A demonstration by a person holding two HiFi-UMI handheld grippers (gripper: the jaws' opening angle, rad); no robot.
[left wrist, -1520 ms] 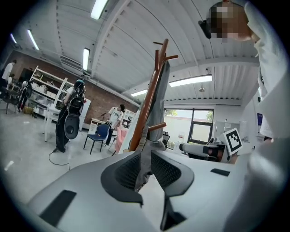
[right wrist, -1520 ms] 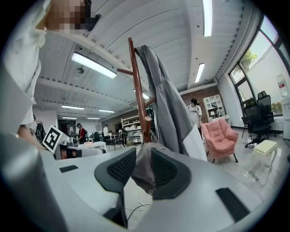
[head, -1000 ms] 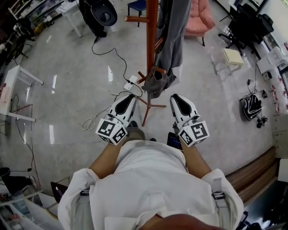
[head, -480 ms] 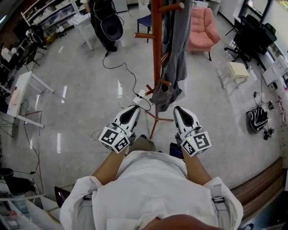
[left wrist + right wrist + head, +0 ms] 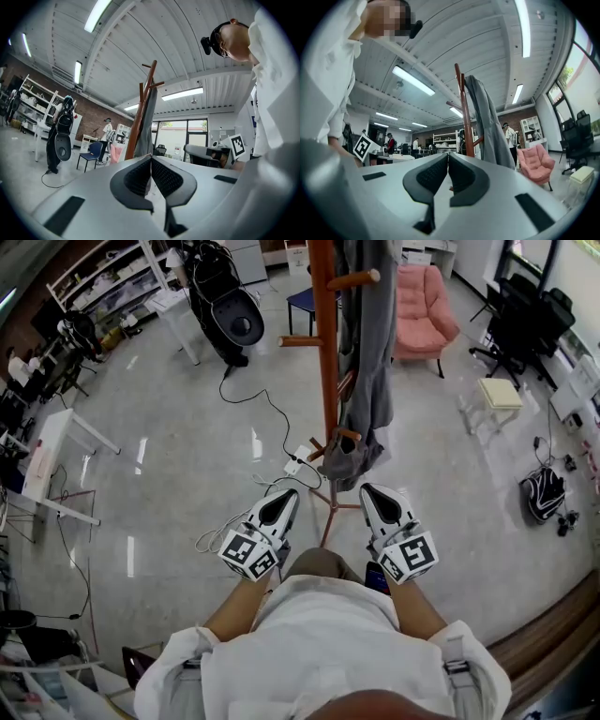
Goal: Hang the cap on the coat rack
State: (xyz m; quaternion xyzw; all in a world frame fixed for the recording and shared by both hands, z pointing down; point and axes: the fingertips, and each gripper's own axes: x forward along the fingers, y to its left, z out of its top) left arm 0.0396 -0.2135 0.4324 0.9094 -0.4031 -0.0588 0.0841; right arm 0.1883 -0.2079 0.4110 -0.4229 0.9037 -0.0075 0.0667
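The white left gripper (image 5: 283,506) has its two black-padded fingers pressed together, with nothing between them. Ahead of its tips, slightly to their right, stands the reddish-brown wooden coat rack (image 5: 325,352) carrying a long grey garment (image 5: 370,343). On a low peg, just beyond both pairs of fingertips, hangs what looks like the dark grey cap (image 5: 343,458). The white right gripper (image 5: 372,494) is likewise closed and empty.

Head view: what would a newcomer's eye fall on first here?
The tall red-brown coat rack stands at centre with a grey garment draped down its right side. Just below it, the left gripper and right gripper point toward it, jaws together and holding nothing. A pink armchair sits behind at upper right.
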